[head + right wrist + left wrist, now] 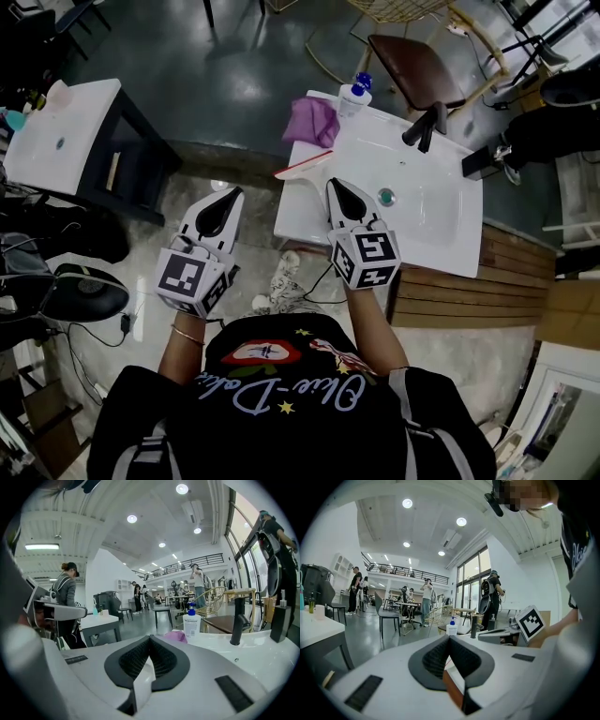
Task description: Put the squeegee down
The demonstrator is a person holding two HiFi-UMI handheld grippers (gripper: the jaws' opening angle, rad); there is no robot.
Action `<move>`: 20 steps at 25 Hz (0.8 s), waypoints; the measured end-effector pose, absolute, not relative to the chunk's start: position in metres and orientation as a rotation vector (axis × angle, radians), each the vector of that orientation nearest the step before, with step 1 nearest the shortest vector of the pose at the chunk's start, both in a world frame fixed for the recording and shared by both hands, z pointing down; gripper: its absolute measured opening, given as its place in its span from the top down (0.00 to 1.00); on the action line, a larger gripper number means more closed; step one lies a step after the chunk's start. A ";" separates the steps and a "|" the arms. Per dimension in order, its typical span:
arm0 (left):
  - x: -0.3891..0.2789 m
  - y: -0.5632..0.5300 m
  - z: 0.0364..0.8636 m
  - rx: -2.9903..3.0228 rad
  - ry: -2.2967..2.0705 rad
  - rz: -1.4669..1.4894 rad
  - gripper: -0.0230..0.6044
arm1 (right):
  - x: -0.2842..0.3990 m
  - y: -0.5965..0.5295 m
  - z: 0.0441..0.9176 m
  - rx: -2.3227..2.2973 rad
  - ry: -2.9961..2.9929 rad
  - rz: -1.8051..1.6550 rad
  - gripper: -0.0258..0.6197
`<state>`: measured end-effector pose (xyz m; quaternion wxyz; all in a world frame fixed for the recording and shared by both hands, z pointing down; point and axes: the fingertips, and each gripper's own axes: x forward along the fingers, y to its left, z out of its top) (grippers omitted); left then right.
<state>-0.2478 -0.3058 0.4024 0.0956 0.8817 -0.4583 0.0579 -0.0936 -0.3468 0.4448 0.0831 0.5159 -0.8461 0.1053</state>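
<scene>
Right gripper view shows the right gripper [150, 638] with its jaws pressed together and nothing between them. The left gripper [449, 637] also has its jaws together and empty. In the head view the squeegee [303, 165] lies on the left rim of the white sink [441, 246], just beside the purple cloth [312, 120], free of both grippers.

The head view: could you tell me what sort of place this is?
Probably an open studio or lab, not a bathroom: a freestanding washbasin with a black tap stands on bare floor, with people and a white table nearby.
</scene>
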 end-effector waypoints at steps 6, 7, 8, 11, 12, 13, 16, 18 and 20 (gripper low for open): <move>-0.248 -0.300 0.399 2.615 -1.360 0.161 0.97 | -0.099 -0.341 0.434 1.520 -2.559 0.281 0.94; -0.248 -0.299 0.399 2.616 -1.360 0.159 0.97 | -0.099 -0.340 0.432 1.517 -2.564 0.278 0.94; -0.247 -0.298 0.398 2.617 -1.360 0.158 0.97 | -0.099 -0.339 0.430 1.516 -2.570 0.277 0.94; -0.246 -0.295 0.396 2.625 -1.356 0.154 0.97 | -0.099 -0.335 0.424 1.515 -2.587 0.269 0.94; -0.245 -0.295 0.395 2.629 -1.355 0.152 0.97 | -0.100 -0.334 0.421 1.513 -2.594 0.265 0.94; -0.245 -0.294 0.395 2.632 -1.354 0.150 0.97 | -0.101 -0.333 0.418 1.509 -2.603 0.263 0.94; -0.243 -0.292 0.394 2.643 -1.347 0.150 0.97 | -0.103 -0.330 0.409 1.495 -2.630 0.256 0.94; -0.242 -0.290 0.394 2.644 -1.342 0.162 0.97 | -0.104 -0.328 0.403 1.489 -2.644 0.249 0.94; -0.242 -0.290 0.393 2.641 -1.343 0.155 0.97 | -0.104 -0.326 0.399 1.483 -2.657 0.244 0.94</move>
